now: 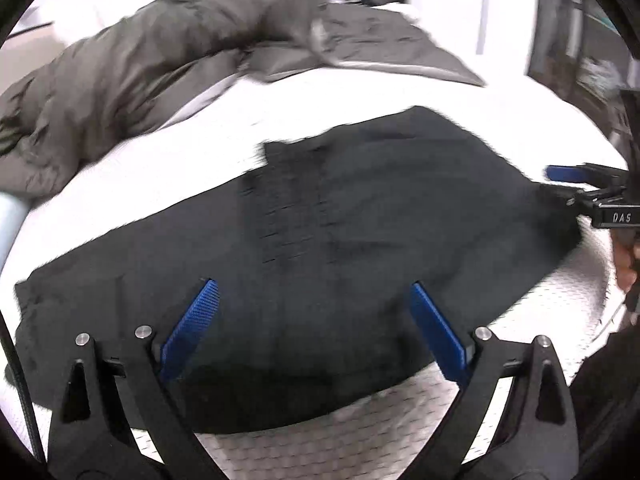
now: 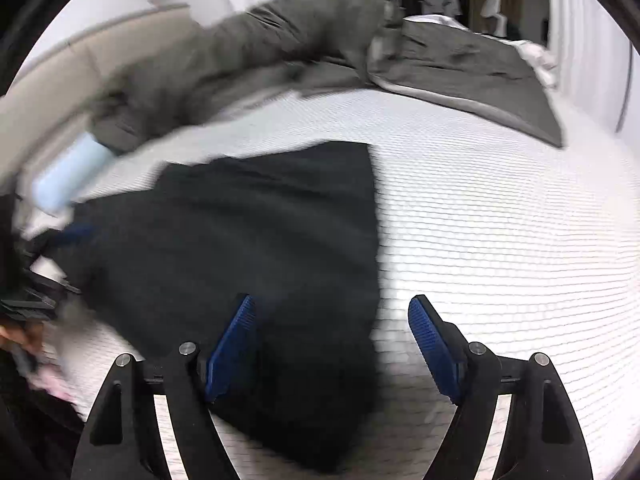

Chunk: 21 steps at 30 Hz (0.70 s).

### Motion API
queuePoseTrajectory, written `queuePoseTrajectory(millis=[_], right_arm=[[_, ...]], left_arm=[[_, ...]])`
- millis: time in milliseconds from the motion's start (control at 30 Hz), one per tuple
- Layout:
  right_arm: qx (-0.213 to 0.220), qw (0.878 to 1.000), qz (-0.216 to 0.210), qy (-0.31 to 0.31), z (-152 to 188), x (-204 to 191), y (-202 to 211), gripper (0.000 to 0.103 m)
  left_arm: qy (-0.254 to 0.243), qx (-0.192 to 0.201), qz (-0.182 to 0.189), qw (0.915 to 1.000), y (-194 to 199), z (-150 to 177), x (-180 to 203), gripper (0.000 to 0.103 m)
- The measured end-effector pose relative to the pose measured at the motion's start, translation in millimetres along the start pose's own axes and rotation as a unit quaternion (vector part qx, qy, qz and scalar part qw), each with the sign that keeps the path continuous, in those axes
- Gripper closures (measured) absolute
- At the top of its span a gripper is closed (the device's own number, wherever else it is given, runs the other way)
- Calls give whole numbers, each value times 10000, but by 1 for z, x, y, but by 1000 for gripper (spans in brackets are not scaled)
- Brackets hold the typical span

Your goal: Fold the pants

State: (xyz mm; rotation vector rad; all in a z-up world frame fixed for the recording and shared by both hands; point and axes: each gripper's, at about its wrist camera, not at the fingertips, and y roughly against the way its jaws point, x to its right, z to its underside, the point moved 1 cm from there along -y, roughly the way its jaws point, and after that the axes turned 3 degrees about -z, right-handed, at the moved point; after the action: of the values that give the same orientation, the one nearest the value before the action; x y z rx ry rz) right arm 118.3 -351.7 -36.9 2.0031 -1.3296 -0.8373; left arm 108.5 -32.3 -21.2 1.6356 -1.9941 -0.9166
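The left gripper [image 1: 314, 294] hangs spread wide, grasping nothing, above the folded black pants [image 1: 320, 240] lying flat on the white mattress [image 1: 360, 440]. The right gripper [image 2: 332, 308] is likewise released over their right edge. At eleven o'clock lies a grey duvet [image 1: 140, 52].

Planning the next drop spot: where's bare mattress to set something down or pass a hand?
Widest free patch: white mattress to the picture right of the black pants, running up to the grey duvet. Narrower strip: between pants and duvet in the left wrist view. Crowded: the pants' other side, near the light blue cylinder and the open left gripper.
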Motion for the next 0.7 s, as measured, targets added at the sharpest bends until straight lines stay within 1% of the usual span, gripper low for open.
queuePoseTrajectory(millis=[33,67,100,133,167,200,267,333,367,400,467,500,533,567,600,633,667,700], right_arm=[[-21,9997,-226,75,-3,-9,-6,22],[-102,9991,-366,189,-3,-21,-12,22],[-229,9982,-437,334,-4,-34,-22,22],[-372,9972,-393,510,-1,-45,-31,22],[-481,9964,-274,649,4,-50,-38,23],[-523,9958,-127,743,7,-52,-41,25],[-519,9949,105,860,13,-51,-41,27],[-475,9931,475,958,23,-43,-33,27],[-470,9917,688,975,26,-35,-30,27],[-465,9924,718,881,29,-27,-26,26],[-384,9965,476,565,32,-15,-18,24],[-330,9976,384,482,33,-10,-11,23],[-258,9988,220,364,26,-8,-9,23],[-168,9994,102,288,21,-5,-7,21],[-19,9998,-79,169,17,-4,-1,18],[65,9997,-199,82,18,-4,5,16],[167,9991,-398,-62,14,-3,9,13],[235,9980,-558,-192,10,-1,11,11]], left_arm=[[-112,10,89,9999,-3,0,8,13],[-234,-2,191,9995,-6,-1,20,18],[-327,-77,246,9991,-13,0,27,21],[-381,-212,227,9988,-22,2,32,25],[-390,-325,188,9985,-31,3,34,31],[-389,-419,191,9982,-37,5,34,31],[-446,-378,195,9981,-36,10,33,32],[-450,-427,59,9981,-32,13,23,32],[-340,-458,-35,9984,-31,16,15,30],[-139,-515,-50,9986,-28,20,3,29],[367,-480,-12,9982,-11,29,-20,29],[632,-376,-52,9973,3,34,-35,28],[850,-193,-156,9961,18,38,-50,27],[1154,74,-397,9925,35,44,-68,18],[1480,284,-671,9863,49,51,-86,6],[1831,449,-911,9778,61,58,-104,0],[2334,590,-1088,9645,73,69,-128,1],[2672,610,-1121,9552,79,77,-144,1]])
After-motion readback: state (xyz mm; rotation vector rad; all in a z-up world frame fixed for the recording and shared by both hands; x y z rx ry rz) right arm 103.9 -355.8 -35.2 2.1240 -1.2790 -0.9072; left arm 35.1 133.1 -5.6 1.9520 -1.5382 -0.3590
